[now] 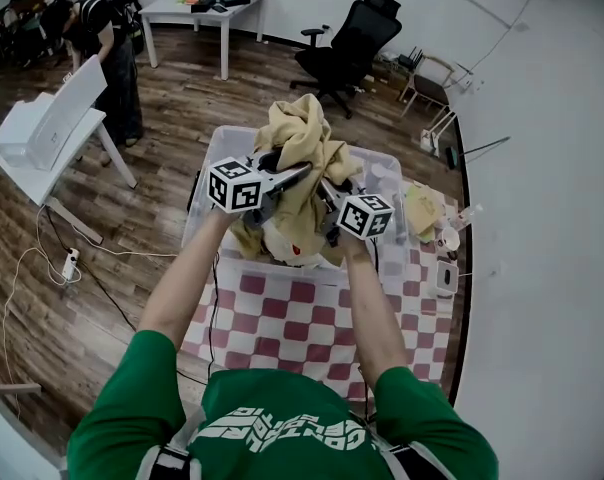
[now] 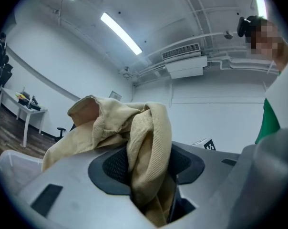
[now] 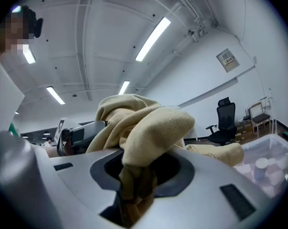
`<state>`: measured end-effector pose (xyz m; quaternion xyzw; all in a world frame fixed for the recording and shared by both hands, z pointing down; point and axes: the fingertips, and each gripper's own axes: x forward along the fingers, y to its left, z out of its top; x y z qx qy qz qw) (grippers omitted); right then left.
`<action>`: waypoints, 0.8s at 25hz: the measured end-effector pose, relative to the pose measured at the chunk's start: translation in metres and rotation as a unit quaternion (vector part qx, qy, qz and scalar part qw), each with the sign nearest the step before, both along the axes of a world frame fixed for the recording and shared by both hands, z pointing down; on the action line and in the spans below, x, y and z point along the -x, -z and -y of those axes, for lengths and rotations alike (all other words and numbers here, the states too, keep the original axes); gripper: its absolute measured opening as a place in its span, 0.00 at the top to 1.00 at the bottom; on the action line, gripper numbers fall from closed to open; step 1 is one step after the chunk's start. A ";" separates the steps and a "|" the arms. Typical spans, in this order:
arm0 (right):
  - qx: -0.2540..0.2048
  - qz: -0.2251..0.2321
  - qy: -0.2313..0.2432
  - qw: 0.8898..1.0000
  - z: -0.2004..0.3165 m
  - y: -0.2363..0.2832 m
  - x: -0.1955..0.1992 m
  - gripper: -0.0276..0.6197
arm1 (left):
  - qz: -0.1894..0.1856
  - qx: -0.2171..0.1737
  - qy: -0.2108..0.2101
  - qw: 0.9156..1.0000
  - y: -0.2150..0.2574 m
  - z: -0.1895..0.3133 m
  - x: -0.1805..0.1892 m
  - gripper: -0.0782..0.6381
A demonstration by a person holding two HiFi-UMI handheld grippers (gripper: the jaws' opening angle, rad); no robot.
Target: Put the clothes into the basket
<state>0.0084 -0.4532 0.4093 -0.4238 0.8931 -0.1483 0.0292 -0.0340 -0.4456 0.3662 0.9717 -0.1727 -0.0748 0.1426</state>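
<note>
Garment (image 1: 304, 128) — tan, ribbed, bunched — clamped by left hand-held gripper (image 1: 298, 174) and right hand-held gripper (image 1: 328, 188).

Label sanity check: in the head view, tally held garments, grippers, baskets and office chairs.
beige garment: 1
grippers: 2, the left gripper and the right gripper, both clamped on it
clear basket: 1
black office chair: 1
Total: 5

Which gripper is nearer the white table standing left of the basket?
Left. The left gripper holds the beige garment on the side toward the white table; the right gripper grips it on the far side.
</note>
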 end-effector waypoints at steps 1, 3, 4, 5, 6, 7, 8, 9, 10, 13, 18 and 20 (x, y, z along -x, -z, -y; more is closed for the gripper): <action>0.011 -0.005 0.002 1.000 0.002 -0.011 -0.001 0.77 | 0.005 0.010 0.000 1.000 -0.011 0.003 -0.001 0.61; 0.037 -0.019 0.005 0.999 0.007 -0.035 -0.004 0.77 | 0.018 0.033 0.000 0.999 -0.035 0.009 -0.003 0.61; 0.051 -0.028 0.006 0.998 0.009 -0.049 -0.005 0.77 | 0.026 0.045 0.000 0.999 -0.048 0.012 -0.004 0.61; 0.066 -0.037 0.007 0.997 0.010 -0.062 -0.006 0.77 | 0.033 0.057 -0.001 0.998 -0.061 0.014 -0.005 0.61; 0.079 -0.045 0.008 0.996 0.012 -0.075 -0.008 0.77 | 0.040 0.068 -0.001 0.997 -0.073 0.017 -0.006 0.61; 0.093 -0.052 0.010 0.994 0.013 -0.087 -0.008 0.77 | 0.047 0.079 -0.002 0.996 -0.085 0.019 -0.007 0.61; 0.106 -0.060 0.011 0.992 0.014 -0.100 -0.009 0.77 | 0.054 0.090 -0.003 0.995 -0.098 0.022 -0.008 0.61; 0.119 -0.069 0.014 0.990 0.016 -0.112 -0.010 0.77 | 0.061 0.101 -0.004 0.993 -0.110 0.024 -0.009 0.61; 0.131 -0.080 0.016 0.988 0.017 -0.124 -0.011 0.77 | 0.067 0.111 -0.006 0.992 -0.122 0.026 -0.010 0.61; 0.163 -0.105 0.023 0.981 0.019 -0.158 -0.015 0.77 | 0.085 0.140 -0.010 0.986 -0.157 0.031 -0.013 0.61; 0.210 -0.124 0.035 0.969 0.025 -0.205 -0.018 0.77 | 0.103 0.172 -0.012 0.980 -0.202 0.042 -0.015 0.61; 0.233 -0.130 0.046 0.963 0.025 -0.225 -0.016 0.77 | 0.116 0.184 -0.013 0.976 -0.222 0.044 -0.016 0.61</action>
